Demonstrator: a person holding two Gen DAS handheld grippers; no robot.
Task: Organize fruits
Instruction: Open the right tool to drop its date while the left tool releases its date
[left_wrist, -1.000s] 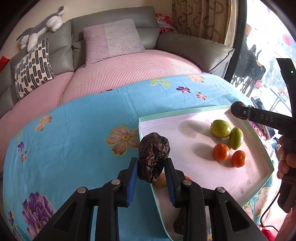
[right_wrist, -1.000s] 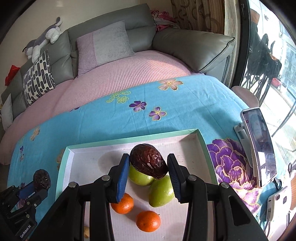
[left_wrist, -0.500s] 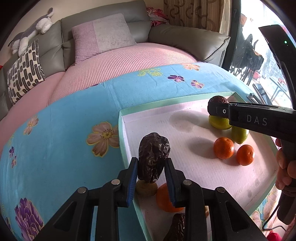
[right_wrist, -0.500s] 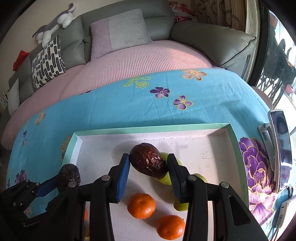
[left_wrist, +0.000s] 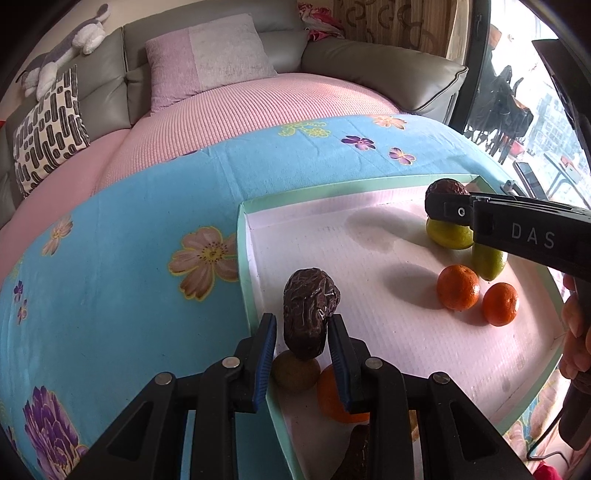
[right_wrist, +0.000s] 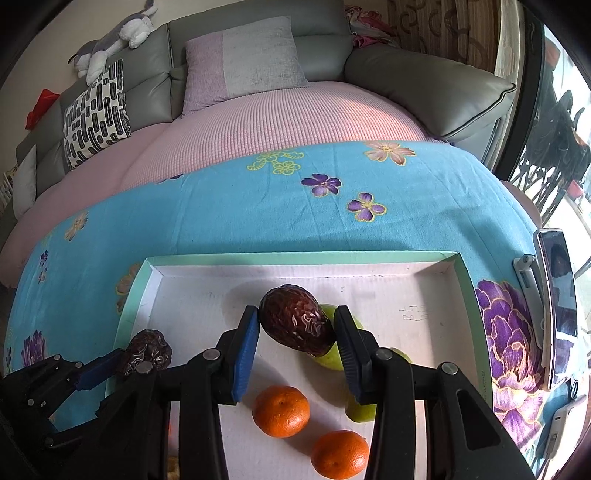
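Blue flowered cloth carries the tray (right_wrist: 125, 317); your left gripper (left_wrist: 302, 349) and right gripper (right_wrist: 295, 332) each clamp a date above it.

Each tool (left_wrist: 303, 349) is black plastic with blue finger pads (left_wrist: 266, 354), silver screws and white "DAS" lettering.

Two wrinkled dark dates (left_wrist: 309, 318) (right_wrist: 295, 325) hang above the white tray (right_wrist: 436, 295). Two green fruits (left_wrist: 448, 232) and two mandarins (right_wrist: 280, 410) lie near its right edge
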